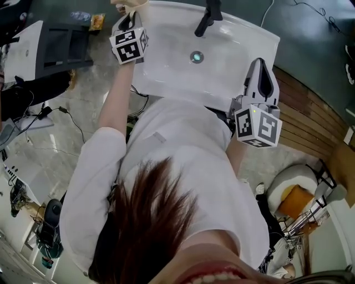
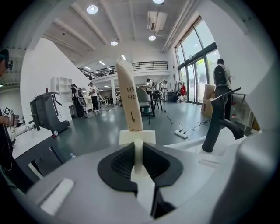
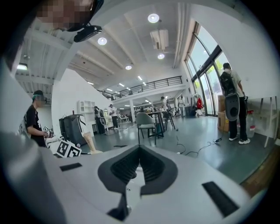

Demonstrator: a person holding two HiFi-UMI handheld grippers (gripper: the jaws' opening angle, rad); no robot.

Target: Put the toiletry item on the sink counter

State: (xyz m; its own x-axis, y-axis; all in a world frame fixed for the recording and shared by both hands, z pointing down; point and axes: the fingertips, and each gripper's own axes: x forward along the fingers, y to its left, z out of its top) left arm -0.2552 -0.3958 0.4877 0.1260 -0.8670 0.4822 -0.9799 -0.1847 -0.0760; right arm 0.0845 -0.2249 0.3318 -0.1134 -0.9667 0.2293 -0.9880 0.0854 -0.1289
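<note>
A beige toiletry tube (image 2: 129, 96) with a white cap stands upright, cap down, right in front of my left gripper (image 2: 138, 146), whose jaws are shut on the white cap end. From the head view this gripper (image 1: 130, 15) is at the back left corner of the white sink (image 1: 244, 39), with the tube (image 1: 132, 4) at its tip. In the right gripper view the tube (image 3: 89, 142) shows upright beside the left marker cube (image 3: 68, 148). My right gripper (image 1: 262, 65) hovers over the sink's right rim; its jaws (image 3: 139, 151) are shut and hold nothing.
A black faucet (image 1: 206, 19) rises at the sink's back, with the drain (image 1: 196, 56) mid-basin. A dark cart (image 1: 61, 47) stands to the left, cables lie on the floor, and wood flooring (image 1: 310, 111) lies to the right. Several people stand far off.
</note>
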